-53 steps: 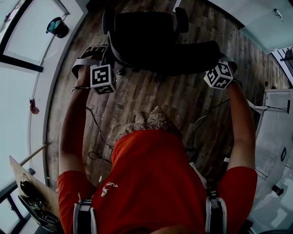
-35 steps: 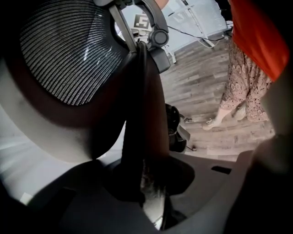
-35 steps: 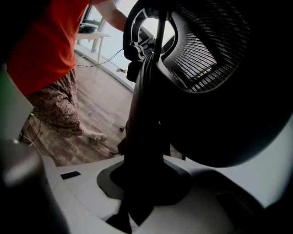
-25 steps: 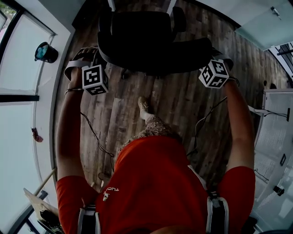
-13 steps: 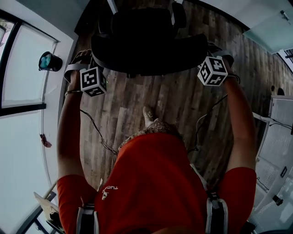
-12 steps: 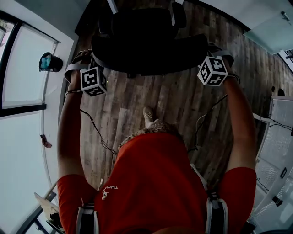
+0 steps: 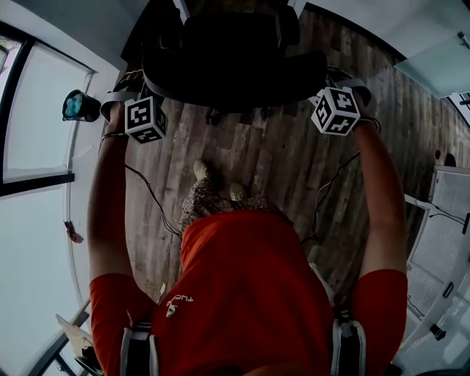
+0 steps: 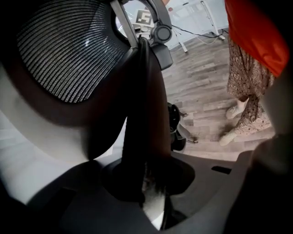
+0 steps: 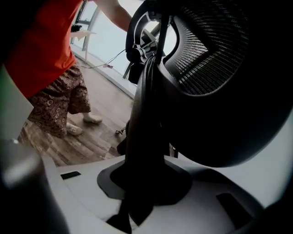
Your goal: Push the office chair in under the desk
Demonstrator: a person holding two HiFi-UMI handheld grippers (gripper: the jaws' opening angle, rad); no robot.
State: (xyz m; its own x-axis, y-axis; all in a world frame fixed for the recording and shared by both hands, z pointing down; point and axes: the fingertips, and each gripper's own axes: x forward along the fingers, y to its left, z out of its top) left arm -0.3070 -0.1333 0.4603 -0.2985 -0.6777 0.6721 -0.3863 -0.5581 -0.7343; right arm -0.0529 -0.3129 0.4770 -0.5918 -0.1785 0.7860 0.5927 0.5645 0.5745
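Left gripper (image 8: 144, 183) and right gripper (image 9: 137, 183) each clamp narrowly on an opposite side edge of the backrest of the black office chair (image 7: 235, 51), which stands on its castors at the far edge of the wooden floor (image 7: 257, 161). The push looks under way but unfinished: the mesh back stands upright and exposed, and the desk cannot be clearly made out.

We are in an office. A black office chair (image 7: 235, 55) with a mesh back stands on a floor of wooden planks (image 7: 286, 161), and a white desk top (image 7: 360, 18) shows at the upper right. Loose cables (image 7: 150, 202) run over the planks. In the right gripper view, a tall bright window (image 9: 107, 43) fills the far side.
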